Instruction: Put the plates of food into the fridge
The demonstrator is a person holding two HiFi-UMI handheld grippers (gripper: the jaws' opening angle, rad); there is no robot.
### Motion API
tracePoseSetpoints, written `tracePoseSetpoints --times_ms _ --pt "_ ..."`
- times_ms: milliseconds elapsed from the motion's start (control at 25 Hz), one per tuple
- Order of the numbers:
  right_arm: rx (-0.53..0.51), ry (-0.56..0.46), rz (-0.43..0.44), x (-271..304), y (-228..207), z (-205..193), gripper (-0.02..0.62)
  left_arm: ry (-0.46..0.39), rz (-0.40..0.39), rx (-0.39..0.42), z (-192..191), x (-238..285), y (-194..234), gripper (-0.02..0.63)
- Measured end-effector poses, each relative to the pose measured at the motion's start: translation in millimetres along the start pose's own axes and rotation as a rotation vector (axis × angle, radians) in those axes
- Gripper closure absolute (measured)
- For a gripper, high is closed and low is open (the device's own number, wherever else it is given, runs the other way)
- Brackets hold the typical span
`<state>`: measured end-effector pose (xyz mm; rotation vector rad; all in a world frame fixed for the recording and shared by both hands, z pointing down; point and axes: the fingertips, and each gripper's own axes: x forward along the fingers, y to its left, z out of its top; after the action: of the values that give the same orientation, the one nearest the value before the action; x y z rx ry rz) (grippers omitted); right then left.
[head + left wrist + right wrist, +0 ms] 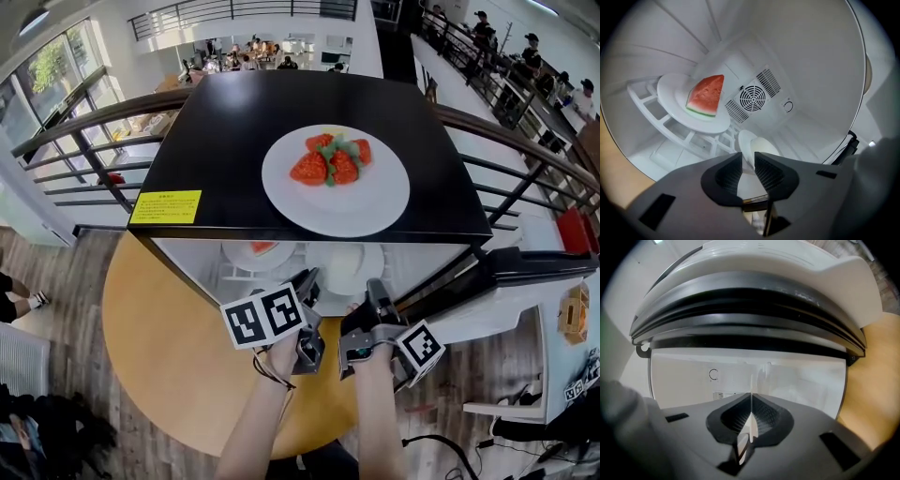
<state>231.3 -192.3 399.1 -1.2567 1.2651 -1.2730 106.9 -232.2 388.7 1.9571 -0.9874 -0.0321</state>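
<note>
Left hand-held gripper (748,155): jaws apart, ribbed black pads pressing on nothing. The white plate with a pale mound (762,149) sits just beyond its tips. Right hand-held gripper (751,394): jaws together on a thin white edge seen end-on, which I read as that plate's rim.

That plate is inside the small black-topped fridge (234,131), low in the white cavity. It lies below the white slatted rack (651,105), which carries the glossy watermelon plate (670,86) and its red watermelon wedge (707,95). A third dish, the round white strawberry plate (375,202), waits on the fridge's top, not yet loaded.

Risks, in my judgement:
- A one-sided hold on a glazed rim could let the plate pivot and shed the mound. I cannot tell whether it already rests on the cavity floor.
- Backing out carelessly could clip the rack.
- The fridge top is glossy and the china smooth. A knock to the fridge on the round wooden bench (159,347) might send the strawberry plate sliding.
</note>
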Motion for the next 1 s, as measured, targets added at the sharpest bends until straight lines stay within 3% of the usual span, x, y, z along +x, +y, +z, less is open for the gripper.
tracePoseSetpoints --times_ms 480,720,1000 --pt "-0.114 -0.023 -0.045 23 3 3 0.577 0.006 -0.028 0.015 -16 -15 -4 0.541" --pt "-0.279 -0.020 -0.094 30 10 -2 0.577 -0.022 -0.091 -0.053 -15 -35 -13 0.541" --pt "-0.441 -0.013 -0.170 36 10 -1 0.574 -0.047 -0.118 -0.054 -15 -53 -17 0.541"
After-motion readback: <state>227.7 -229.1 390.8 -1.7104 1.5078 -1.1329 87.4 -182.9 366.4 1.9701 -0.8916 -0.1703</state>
